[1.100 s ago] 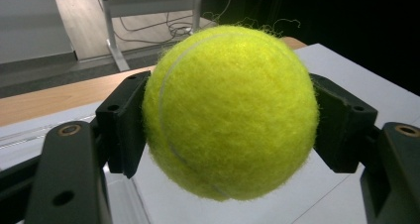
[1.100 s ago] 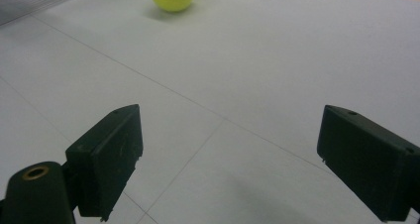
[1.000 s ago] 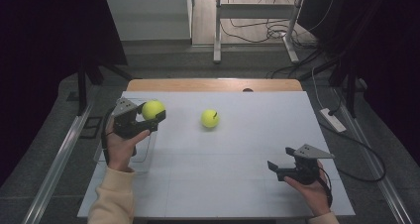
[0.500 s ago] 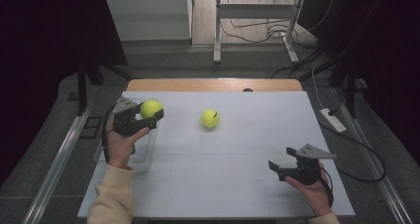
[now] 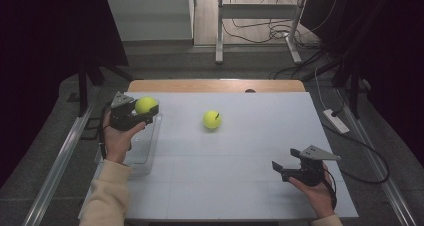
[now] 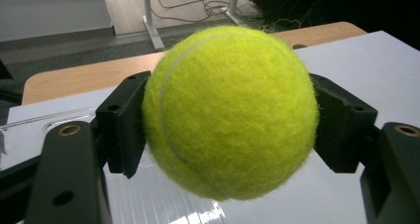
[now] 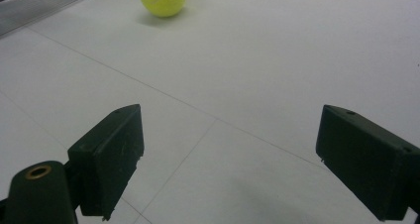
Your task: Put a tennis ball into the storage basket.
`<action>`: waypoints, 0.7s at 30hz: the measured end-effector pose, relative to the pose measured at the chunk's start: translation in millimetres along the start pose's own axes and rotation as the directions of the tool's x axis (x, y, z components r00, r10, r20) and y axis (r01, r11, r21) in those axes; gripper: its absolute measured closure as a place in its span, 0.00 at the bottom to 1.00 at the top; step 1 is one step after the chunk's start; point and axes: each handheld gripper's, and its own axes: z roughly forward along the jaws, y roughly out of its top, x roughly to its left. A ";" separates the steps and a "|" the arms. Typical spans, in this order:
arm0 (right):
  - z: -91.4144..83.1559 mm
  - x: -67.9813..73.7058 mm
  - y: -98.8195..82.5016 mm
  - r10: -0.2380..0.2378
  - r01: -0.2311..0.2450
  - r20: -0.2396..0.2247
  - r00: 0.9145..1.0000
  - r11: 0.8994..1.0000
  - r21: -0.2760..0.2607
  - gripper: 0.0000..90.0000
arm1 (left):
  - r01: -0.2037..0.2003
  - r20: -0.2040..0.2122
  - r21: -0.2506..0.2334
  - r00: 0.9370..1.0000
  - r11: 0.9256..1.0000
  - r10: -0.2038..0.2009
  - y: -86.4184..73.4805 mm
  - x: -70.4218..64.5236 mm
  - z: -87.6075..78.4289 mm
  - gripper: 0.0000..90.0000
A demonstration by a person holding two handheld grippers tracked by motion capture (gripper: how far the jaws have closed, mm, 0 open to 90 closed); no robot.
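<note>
a yellow ball (image 6: 230, 112) sits mid-frame, clamped between the two black jaws of the left gripper (image 6: 229, 120), one pad pressing each side. below it at lower left lies a clear tray (image 6: 148, 199), its rim running along the left edge. white table (image 6: 381, 70) spreads at right; a wooden edge (image 6: 74, 78) crosses the upper left, with grey floor (image 6: 49, 8) beyond.

A white worktop (image 5: 240, 171) with faint grid lines covers a wooden top whose far edge shows. One yellow tennis ball (image 5: 212, 119) rests near its middle, and a clear plastic tray (image 5: 142, 153) lies at its left edge.
</note>
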 end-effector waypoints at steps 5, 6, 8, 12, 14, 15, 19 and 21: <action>-0.3 -0.6 -0.4 0.003 -0.003 0.002 1.000 1.000 0.001 0.12 | 0.016 -0.022 0.015 1.000 1.000 -0.015 0.1 7.8 1.9 0.30; -0.5 -0.9 -0.6 0.005 -0.005 0.001 1.000 1.000 0.000 0.12 | 0.019 -0.027 0.016 0.999 1.000 -0.019 0.2 9.2 2.0 0.30; -0.9 -1.6 -0.9 0.013 -0.013 0.000 1.000 1.000 -0.004 0.13 | 0.026 -0.050 0.021 0.998 0.999 -0.024 0.3 12.3 2.6 0.30; -1.3 -2.6 -0.9 0.021 -0.021 0.002 1.000 1.000 -0.008 0.13 | 0.040 -0.055 0.028 0.998 0.999 -0.038 0.5 16.6 4.3 0.30; -1.3 -2.8 -1.0 0.022 -0.022 0.002 1.000 1.000 -0.008 0.12 | 0.038 -0.061 0.034 0.997 0.999 -0.036 1.0 17.2 5.2 0.30; -1.3 -2.9 -0.9 0.022 -0.022 0.001 1.000 1.000 -0.009 0.13 | 0.037 -0.069 0.038 0.997 0.999 -0.034 1.8 17.6 5.9 0.30; -0.9 -2.9 -0.6 0.022 -0.022 0.001 1.000 1.000 -0.012 0.13 | 0.028 -0.087 0.047 0.996 0.998 -0.023 5.5 19.3 8.2 0.30; -0.5 -2.9 -0.5 0.021 -0.021 0.000 1.000 1.000 -0.012 0.12 | 0.029 -0.089 0.051 0.996 0.998 -0.025 8.0 21.6 9.4 0.30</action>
